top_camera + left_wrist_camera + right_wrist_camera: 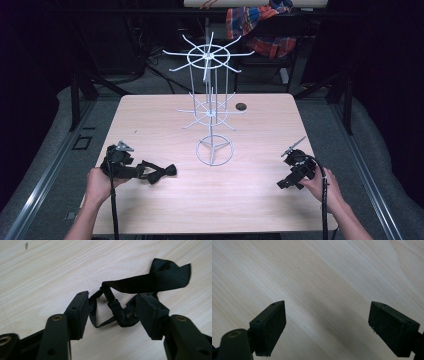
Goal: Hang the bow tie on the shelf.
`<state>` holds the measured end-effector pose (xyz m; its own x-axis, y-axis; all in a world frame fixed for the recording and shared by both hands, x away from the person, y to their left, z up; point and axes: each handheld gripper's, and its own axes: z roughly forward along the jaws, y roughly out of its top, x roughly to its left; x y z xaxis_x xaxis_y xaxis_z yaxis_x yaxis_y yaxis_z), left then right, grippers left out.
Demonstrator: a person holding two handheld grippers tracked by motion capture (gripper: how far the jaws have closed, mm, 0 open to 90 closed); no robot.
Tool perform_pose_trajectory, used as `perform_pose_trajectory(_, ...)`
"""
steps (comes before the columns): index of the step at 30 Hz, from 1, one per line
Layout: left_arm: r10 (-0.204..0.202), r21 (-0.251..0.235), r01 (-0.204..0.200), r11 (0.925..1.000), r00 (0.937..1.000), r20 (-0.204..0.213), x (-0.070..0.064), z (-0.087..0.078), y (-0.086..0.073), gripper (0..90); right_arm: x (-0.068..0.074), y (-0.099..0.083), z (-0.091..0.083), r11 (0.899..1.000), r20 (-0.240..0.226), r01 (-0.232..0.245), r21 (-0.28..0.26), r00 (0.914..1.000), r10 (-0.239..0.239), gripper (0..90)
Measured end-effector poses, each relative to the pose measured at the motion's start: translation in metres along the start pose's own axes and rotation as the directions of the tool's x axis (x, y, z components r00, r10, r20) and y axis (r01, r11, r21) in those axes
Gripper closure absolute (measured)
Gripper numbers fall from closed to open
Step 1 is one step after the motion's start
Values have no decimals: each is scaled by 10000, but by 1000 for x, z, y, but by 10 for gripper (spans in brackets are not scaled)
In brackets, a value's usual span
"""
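Observation:
A black bow tie (161,172) lies on the light wood table (150,120) at the front left. In the left gripper view the bow (165,275) rests beyond the jaws, and its thin strap with a small clasp (113,305) loops between them. My left gripper (141,172) (112,312) is open, its pads on either side of the strap without pinching it. My right gripper (284,184) (327,325) is open wide at the front right, over bare wood, with nothing between its pads.
A white wire display stand (211,107) with two tiers of spoke hooks rises from a ring base at the table's middle. A dark round hole (241,106) sits in the tabletop behind it. Plaid cloth (260,25) hangs on a chair beyond the table.

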<state>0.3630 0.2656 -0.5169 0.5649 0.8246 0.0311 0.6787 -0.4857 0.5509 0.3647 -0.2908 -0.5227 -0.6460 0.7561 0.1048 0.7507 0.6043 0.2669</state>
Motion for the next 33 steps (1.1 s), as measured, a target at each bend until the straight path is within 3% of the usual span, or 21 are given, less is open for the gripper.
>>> perform_pose_trajectory(2,123,5,-123,9999,9999,41,2,4,-1,478,1,0,2,9999,-60,-97,-104,9999,96,144)
perform_pose_trajectory(3,390,-38,-389,9992,9992,75,2,7,0,489,0,1,2,9999,-132,76,117,9999,-75,144)
perform_pose_trajectory(6,504,-220,-500,9985,9985,206,2,10,1,513,0,0,2,9999,-97,93,106,9999,-92,145)
perform_pose_trajectory(7,594,-258,-585,9980,9976,369,1,12,2,547,2,-2,3,9992,-98,-221,-329,9997,218,145)
perform_pose_trajectory(8,594,-258,-585,9980,9976,369,1,12,2,567,2,-2,3,9992,-98,-221,-329,9997,218,145)
perform_pose_trajectory(10,690,-163,-684,9975,9969,391,-1,14,4,581,-2,0,-2,9990,-116,345,285,9993,-341,145)
perform_pose_trajectory(12,674,-232,-666,9975,9972,322,-3,14,5,646,-2,-1,0,9998,-92,153,141,9998,-151,145)
perform_pose_trajectory(13,701,-314,-692,9971,9972,269,-4,14,5,673,0,-2,4,9996,-252,-233,-185,9994,228,145)
perform_pose_trajectory(14,641,-427,-630,9971,9976,251,-5,13,6,673,0,-2,4,9996,-252,-233,-185,9994,228,145)
perform_pose_trajectory(16,516,-541,-501,9973,9983,266,-7,13,7,736,-2,0,3,9992,-202,197,354,9996,-190,146)
perform_pose_trajectory(21,417,-545,-420,9976,9991,-69,-11,15,13,838,0,0,3,9997,-246,108,211,9996,-103,146)
perform_pose_trajectory(22,320,-504,-328,9982,9993,-184,-12,16,17,880,0,-1,5,9999,-214,-143,-70,9997,142,146)
perform_pose_trajectory(26,358,-388,-372,9986,9987,-368,-14,15,19,889,-2,-1,3,9995,-196,127,299,9997,-121,146)
perform_pose_trajectory(29,211,-783,-251,9966,9985,-510,-14,6,20,889,-1,-3,2,9999,-78,-15,131,10000,16,146)
perform_pose_trajectory(31,470,-1421,-579,9882,9958,-788,-17,-8,21,890,1,-4,4,9991,-175,-279,-318,9995,274,146)
perform_pose_trajectory(33,504,-1603,-635,9850,9951,-846,-19,-12,20,890,1,-3,1,9998,-100,-117,-153,9999,116,146)
